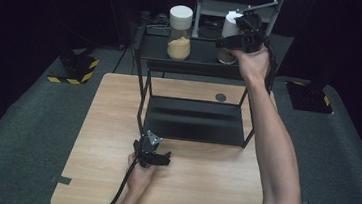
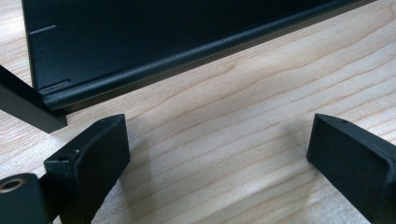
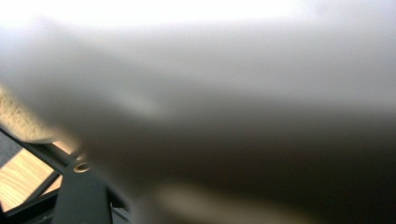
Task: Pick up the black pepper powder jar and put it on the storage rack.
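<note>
Two clear jars with white lids stand on the top shelf of a black rack (image 1: 201,56). The left jar (image 1: 179,34) is partly filled with tan powder. My right gripper (image 1: 231,42) is raised to the right jar (image 1: 232,22) and shut on it. In the right gripper view that jar's wall (image 3: 233,93) is a close grey blur, with one black finger (image 3: 81,196) against it. My left gripper (image 1: 162,159) rests low over the wooden table (image 1: 111,175) in front of the rack. It is open (image 2: 219,135), with bare wood between its jaws.
The rack's lower shelf (image 1: 195,119) is bare, and its front edge (image 2: 154,70) lies just beyond the left jaws. A small grey disc (image 1: 220,97) lies on the table behind that shelf. Grey carpet surrounds the table, with striped stand bases (image 1: 74,69) at the sides.
</note>
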### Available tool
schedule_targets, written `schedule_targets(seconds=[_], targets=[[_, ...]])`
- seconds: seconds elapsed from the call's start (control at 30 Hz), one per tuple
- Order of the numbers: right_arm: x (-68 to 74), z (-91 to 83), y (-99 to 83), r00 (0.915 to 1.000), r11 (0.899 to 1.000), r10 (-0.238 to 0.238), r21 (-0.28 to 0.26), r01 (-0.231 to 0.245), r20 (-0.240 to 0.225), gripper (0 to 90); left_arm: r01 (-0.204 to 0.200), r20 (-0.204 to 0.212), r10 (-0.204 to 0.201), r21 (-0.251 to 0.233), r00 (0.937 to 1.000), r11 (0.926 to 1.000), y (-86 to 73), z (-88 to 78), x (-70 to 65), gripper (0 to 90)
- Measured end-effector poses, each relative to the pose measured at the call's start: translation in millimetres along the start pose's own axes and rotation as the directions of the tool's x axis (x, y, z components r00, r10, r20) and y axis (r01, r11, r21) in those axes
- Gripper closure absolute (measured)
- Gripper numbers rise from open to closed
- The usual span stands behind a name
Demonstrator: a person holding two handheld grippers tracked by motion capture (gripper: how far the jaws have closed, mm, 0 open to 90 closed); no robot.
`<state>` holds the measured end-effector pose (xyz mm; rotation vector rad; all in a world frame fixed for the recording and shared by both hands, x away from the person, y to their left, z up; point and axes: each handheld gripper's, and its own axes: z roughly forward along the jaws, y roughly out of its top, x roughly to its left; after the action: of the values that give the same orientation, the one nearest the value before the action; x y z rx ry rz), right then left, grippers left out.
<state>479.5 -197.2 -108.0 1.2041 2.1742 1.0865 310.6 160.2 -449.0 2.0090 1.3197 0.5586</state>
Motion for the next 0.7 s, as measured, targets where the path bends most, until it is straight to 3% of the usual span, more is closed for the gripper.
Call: schedule_targets(seconds=[0.07,0.4,0.53,0.7], targets=[[2.7,-0.1,-0.3,0.9997,1.000,-0.022,0.002,0.022,0.005,30.4,0.000,0.000,0.000,0.000,1.0000,1.0000,0.0,0.0,0.0,5.6],[1.5,-0.4,-3.8,0.9999,1.000,-0.016,-0.009,0.016,-0.001,29.3,0.000,0.000,0.000,0.000,1.0000,1.0000,0.0,0.0,0.0,5.6],[4.3,0.2,-4.7,0.9997,1.000,-0.014,-0.010,0.014,0.019,17.1,0.000,0.001,0.000,0.000,1.0000,1.0000,0.0,0.0,0.3,5.6],[-2.8,-0.7,-7.0,0.9995,1.000,0.014,-0.019,-0.015,-0.030,9.3,0.000,0.001,0.000,0.000,1.0000,1.0000,0.0,0.0,0.3,5.6]])
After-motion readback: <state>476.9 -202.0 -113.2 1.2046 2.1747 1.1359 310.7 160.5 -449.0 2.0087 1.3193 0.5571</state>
